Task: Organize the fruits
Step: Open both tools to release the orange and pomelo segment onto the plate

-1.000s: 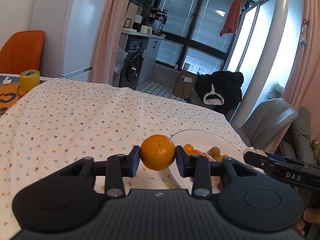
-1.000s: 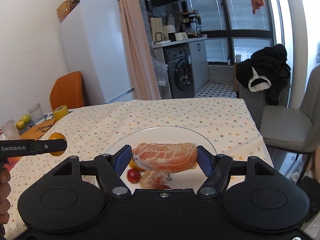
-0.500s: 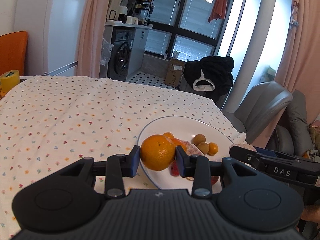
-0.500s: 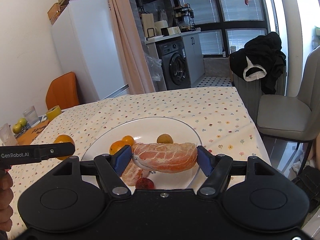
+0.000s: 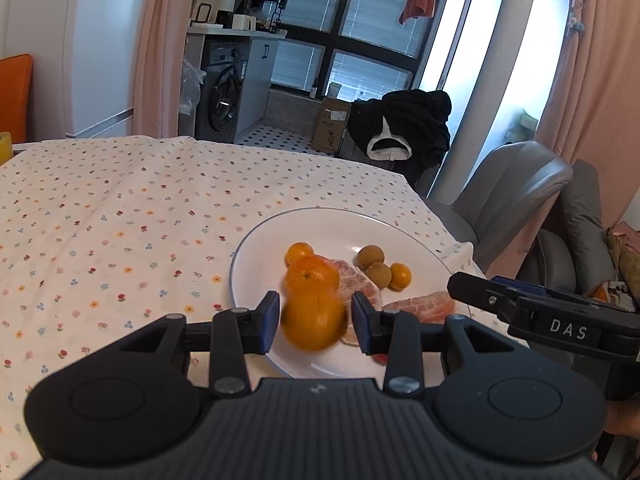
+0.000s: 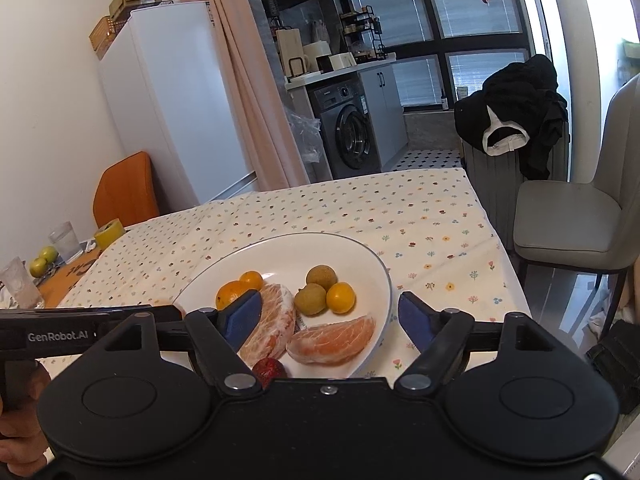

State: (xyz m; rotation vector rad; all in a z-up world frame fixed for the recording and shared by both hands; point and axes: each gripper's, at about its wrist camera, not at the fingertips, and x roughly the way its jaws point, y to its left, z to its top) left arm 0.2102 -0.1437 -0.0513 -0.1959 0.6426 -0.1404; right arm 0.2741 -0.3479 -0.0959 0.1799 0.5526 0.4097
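1. Two peeled segments, two brown longans, two kumquats, one red fruit and one or two oranges lie on the plate; blur hides which.
2. One segment lies flat, long axis left-right, between the right gripper fingers, which stand wide apart, empty.
3. Left gripper fingers are parted, the blurred orange between them, apparently loose, over the plate's near edge.

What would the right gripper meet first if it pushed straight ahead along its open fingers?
Probably the grapefruit wedge on the white plate, which lies loose between the right gripper fingers; the peeled half sits by the left finger. Depth is uncertain.
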